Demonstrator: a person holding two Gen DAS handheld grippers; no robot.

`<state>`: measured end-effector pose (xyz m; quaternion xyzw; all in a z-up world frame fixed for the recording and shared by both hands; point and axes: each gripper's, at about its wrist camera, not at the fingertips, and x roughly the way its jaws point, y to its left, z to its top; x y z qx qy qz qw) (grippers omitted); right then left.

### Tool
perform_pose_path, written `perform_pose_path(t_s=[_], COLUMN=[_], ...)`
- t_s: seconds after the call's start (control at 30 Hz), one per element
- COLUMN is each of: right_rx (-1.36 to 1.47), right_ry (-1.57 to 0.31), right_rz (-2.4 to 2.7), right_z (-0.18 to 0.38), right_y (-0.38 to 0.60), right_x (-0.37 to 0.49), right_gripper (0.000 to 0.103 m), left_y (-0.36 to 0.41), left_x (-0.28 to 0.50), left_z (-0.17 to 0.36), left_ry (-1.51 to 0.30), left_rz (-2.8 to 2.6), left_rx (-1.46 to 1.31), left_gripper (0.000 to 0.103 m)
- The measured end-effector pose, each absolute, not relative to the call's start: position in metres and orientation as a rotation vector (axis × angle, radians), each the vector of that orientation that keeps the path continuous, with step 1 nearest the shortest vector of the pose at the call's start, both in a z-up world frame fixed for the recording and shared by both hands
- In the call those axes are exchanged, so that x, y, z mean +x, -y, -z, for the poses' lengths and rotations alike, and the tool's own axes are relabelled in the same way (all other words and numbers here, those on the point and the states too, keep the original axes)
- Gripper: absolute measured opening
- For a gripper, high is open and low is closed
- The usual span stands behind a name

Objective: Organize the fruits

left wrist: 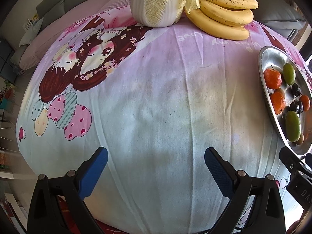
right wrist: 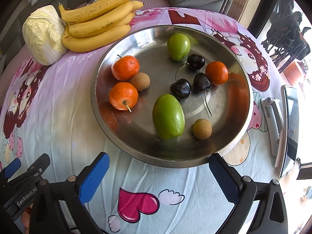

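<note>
Filling centre of the right wrist view, a steel tray (right wrist: 101, 105) holds fruits; biggest green fruit (right wrist: 168, 117) lies long axis near-vertical, w/ narrow end toward bottom. Right gripper (right wrist: 159, 175) & left gripper (left wrist: 156, 167) both gape wide, empty.

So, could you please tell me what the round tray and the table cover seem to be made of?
The round tray looks like brushed stainless steel: grey, with blurred fruit reflections. The table cover appears to be soft printed cloth, matte and creased; the exact fibre is unclear.
</note>
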<state>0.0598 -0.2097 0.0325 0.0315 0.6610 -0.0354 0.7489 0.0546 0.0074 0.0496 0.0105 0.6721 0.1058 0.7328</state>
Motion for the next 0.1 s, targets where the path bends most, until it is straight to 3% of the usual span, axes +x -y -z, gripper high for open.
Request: perform_pose_path(t_s=[0.1], right_rx=[0.068], right_ry=[-1.445], right_rz=[0.077], right_z=[-0.0325], right_y=[0.2097], right_x=[0.0599], right_gripper=[0.103], left_y=[-0.0082], left_x=[0.0542], left_z=[-0.0496], left_ry=[-1.483], left_rz=[-0.238], left_rx=[0.015], left_gripper=[0.099])
